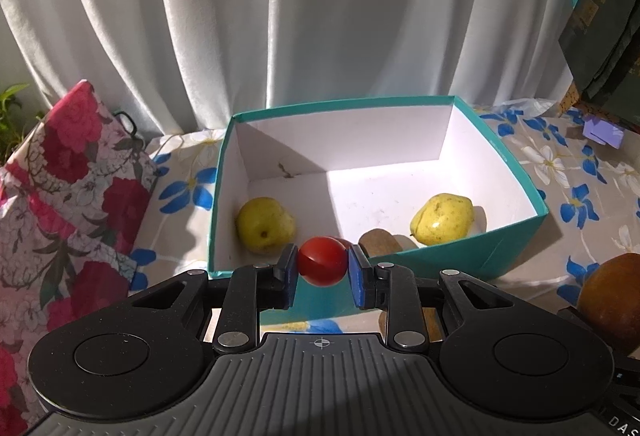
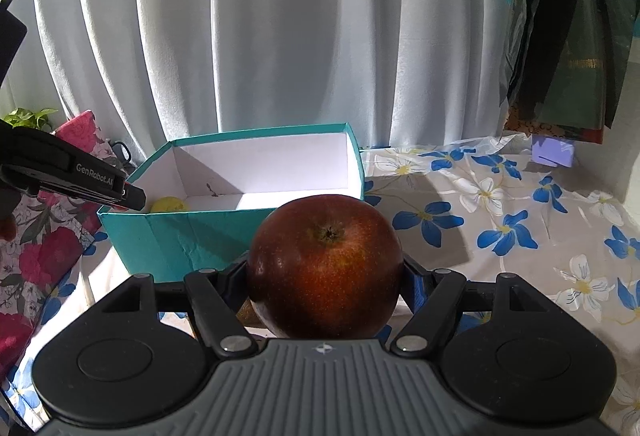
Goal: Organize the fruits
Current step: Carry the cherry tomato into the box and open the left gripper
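My left gripper point(image 1: 322, 268) is shut on a small red tomato point(image 1: 322, 266), held over the near wall of a teal box point(image 1: 460, 256) with a white inside. Two yellow pears point(image 1: 265, 224) point(image 1: 442, 219) and a brown kiwi point(image 1: 380, 241) lie in the box. My right gripper point(image 2: 325, 268) is shut on a large dark red apple point(image 2: 325, 268), held in front of the box's point(image 2: 180, 236) right corner. The apple also shows at the right edge of the left wrist view point(image 1: 612, 300). The left gripper shows at the left of the right wrist view point(image 2: 80, 176).
A floral cloth with blue and white flowers point(image 2: 500, 228) covers the table. A red floral bag point(image 1: 68, 204) stands left of the box. White curtains point(image 1: 280, 16) hang behind. Dark bags point(image 2: 568, 36) hang at the right, with a small purple box point(image 2: 552, 152) below.
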A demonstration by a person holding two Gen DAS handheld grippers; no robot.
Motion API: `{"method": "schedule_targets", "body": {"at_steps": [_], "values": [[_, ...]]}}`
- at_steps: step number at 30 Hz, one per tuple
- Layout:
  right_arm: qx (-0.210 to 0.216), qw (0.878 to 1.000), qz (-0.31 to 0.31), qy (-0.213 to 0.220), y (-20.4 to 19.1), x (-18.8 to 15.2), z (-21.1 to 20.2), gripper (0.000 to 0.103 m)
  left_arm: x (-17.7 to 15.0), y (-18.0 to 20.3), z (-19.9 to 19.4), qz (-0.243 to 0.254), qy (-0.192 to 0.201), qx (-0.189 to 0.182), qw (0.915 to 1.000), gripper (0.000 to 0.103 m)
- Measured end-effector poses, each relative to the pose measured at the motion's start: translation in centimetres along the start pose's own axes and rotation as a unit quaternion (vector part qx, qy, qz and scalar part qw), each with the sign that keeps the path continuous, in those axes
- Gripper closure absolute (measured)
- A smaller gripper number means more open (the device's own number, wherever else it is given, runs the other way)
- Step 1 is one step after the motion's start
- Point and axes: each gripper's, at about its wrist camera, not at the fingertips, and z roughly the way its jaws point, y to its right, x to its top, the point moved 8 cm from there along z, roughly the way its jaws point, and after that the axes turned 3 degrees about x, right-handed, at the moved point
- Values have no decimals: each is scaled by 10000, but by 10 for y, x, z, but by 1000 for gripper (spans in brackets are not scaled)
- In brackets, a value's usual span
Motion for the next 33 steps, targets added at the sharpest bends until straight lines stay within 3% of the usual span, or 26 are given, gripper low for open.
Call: {"method": "schedule_targets", "body": {"at_steps": [14,22,33], "values": [[-296,9990,303,157,24,7,-4,30,34,10,49,85,-23,138,9999,73],[-382,9986,340,165,27,8,-8,30,37,12,113,-9,-458,167,9988,73],[-513,9976,444,133,33,4,-13,30,23,17,144,29,-848,47,9964,69]]}}
